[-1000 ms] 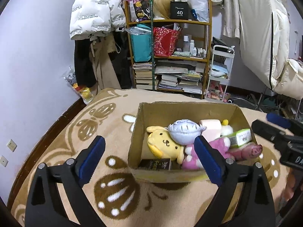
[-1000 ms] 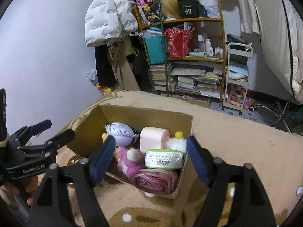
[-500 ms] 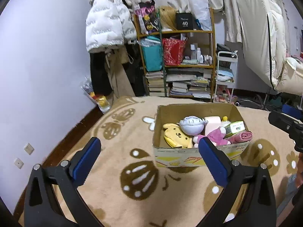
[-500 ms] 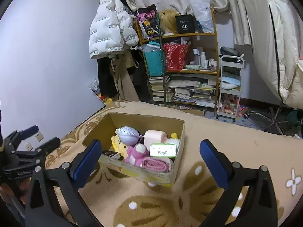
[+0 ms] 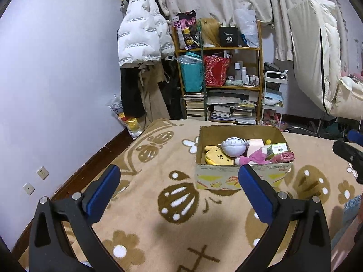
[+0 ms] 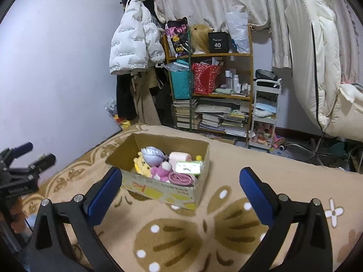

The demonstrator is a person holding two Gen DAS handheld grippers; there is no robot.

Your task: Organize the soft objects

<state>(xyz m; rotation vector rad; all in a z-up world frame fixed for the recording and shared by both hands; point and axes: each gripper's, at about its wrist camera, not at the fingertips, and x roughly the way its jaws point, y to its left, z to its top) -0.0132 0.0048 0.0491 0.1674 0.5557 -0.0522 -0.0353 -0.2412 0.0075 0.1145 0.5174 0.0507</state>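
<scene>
**A:** Where are your soft things?

**B:** All in the cardboard box (image 5: 240, 178) on your beige blanket (image 5: 158, 204), well ahead of both tools: a yellow plush (image 5: 216, 156), a pale blue plush (image 5: 233, 146), a pink plush (image 5: 251, 158) and a pink roll (image 5: 256, 144). What lies beneath them is hidden from you.

**A:** And your grippers?

**B:** Your left gripper (image 5: 179, 185) and right gripper (image 6: 180, 187) are both spread wide, grasping nothing. In the left view, your right tool is cut off at the frame's edge.
</scene>
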